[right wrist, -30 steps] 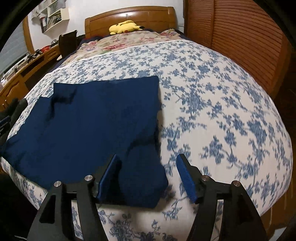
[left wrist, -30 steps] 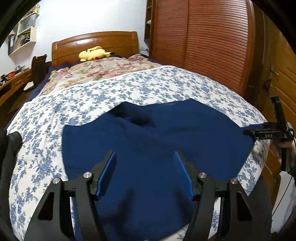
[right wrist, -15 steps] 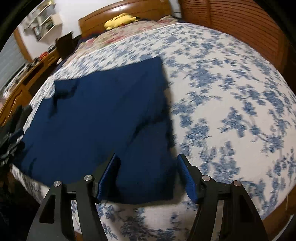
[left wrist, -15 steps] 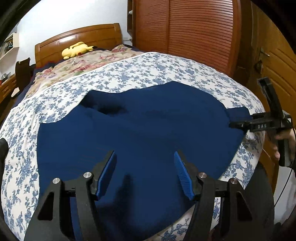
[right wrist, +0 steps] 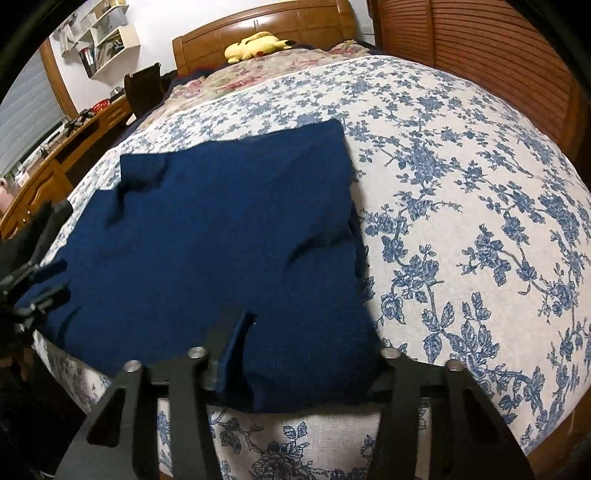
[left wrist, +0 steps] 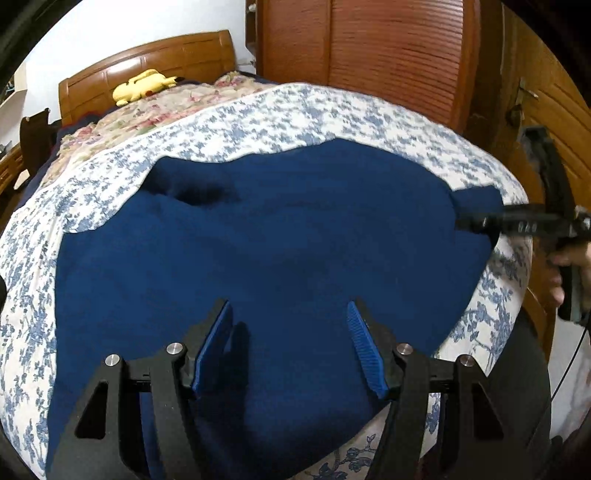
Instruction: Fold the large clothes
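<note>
A large navy blue garment (left wrist: 266, 258) lies spread on the bed's blue-flowered cover (left wrist: 332, 114); it also shows in the right wrist view (right wrist: 221, 229). My left gripper (left wrist: 290, 347) is open and hovers low over the garment's near edge. My right gripper (right wrist: 303, 354) is open, its jaws straddling the garment's near right corner at the bed's edge; the cloth lies between them and hides the right finger's pad. In the left wrist view the right gripper (left wrist: 480, 221) shows at the garment's right corner.
A yellow plush toy (right wrist: 258, 44) lies by the wooden headboard (right wrist: 266, 22). A slatted wooden wardrobe (left wrist: 388, 55) stands along the bed's right side. A desk (right wrist: 55, 155) with a chair stands at the left. The bed's foot edge is right under both grippers.
Both grippers have moved forward and lower toward the garment. The right gripper's jaws now reach around the garment's corner. The left gripper stays open over the near edge.
</note>
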Tool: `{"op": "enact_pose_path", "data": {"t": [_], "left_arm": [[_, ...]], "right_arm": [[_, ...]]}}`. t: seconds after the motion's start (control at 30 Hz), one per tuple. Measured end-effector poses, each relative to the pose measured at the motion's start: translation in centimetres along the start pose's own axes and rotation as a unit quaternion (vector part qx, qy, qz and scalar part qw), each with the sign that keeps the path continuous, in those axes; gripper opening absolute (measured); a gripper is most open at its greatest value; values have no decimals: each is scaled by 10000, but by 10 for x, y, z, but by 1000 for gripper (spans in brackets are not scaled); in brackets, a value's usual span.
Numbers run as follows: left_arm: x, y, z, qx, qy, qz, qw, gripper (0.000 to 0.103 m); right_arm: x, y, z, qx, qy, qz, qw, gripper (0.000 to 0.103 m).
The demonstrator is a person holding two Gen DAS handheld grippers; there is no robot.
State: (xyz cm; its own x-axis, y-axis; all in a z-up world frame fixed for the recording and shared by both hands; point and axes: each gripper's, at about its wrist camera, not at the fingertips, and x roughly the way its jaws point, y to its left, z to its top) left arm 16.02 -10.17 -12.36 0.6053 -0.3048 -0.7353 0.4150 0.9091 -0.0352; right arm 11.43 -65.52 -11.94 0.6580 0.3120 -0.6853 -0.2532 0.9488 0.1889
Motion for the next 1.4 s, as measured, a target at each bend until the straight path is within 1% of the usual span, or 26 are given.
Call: {"op": "enact_pose_path", "data": {"t": [0.03, 0.13, 0.2, 0.27, 0.43, 0.53, 0.67, 0.87, 1.03, 1.17, 1.23, 1.3, 1.37, 1.4], "left_arm": [[2, -1, -1, 19, 41, -10, 10000, 65], [8, -5, -4, 124, 169, 36, 9998, 65], [6, -4, -5, 121, 149, 47, 9998, 65], [-1, 0, -4, 66, 84, 55, 9999, 65], [-33, 22, -4, -185, -276, 81, 9994, 65], [-55, 37, -9, -276, -506, 206, 9981, 65], [-86, 64, -20, -470, -776, 359, 9952, 65], [-117, 104, -46, -771, -977, 703, 9897, 65], [-138, 142, -73, -1133, -1059, 963, 9832, 65], [-148, 174, -92, -1485, -1064, 1179, 9761, 65], [-151, 185, -99, -1611, -1064, 1227, 9735, 65], [-155, 192, -105, -1714, -1087, 1270, 9709, 65], [-158, 196, -108, -1761, -1118, 1298, 9694, 65], [-159, 197, -108, -1767, -1134, 1299, 9690, 65]], "right_arm": [[-2, -1, 1, 28, -49, 83, 9999, 36], [-12, 1, 4, -42, -245, 206, 9995, 31], [-21, 7, 8, -142, -413, 209, 9988, 29], [-29, 14, 13, -197, -573, 247, 9979, 29], [-49, 40, 29, -432, -828, 382, 9949, 27], [-59, 64, 37, -654, -946, 456, 9923, 27], [-68, 106, 46, -1097, -1050, 607, 9865, 26], [-63, 187, 50, -1797, -1105, 943, 9729, 25], [-40, 256, 41, -2261, -944, 1399, 9594, 24], [-5, 299, 23, -2610, -558, 1699, 9486, 24], [14, 314, 13, -2787, -303, 1730, 9442, 24], [29, 326, 2, -2922, -116, 1639, 9421, 25], [43, 333, -3, -2961, 42, 1572, 9421, 28], [47, 334, -5, -2940, 105, 1580, 9426, 31]]}}
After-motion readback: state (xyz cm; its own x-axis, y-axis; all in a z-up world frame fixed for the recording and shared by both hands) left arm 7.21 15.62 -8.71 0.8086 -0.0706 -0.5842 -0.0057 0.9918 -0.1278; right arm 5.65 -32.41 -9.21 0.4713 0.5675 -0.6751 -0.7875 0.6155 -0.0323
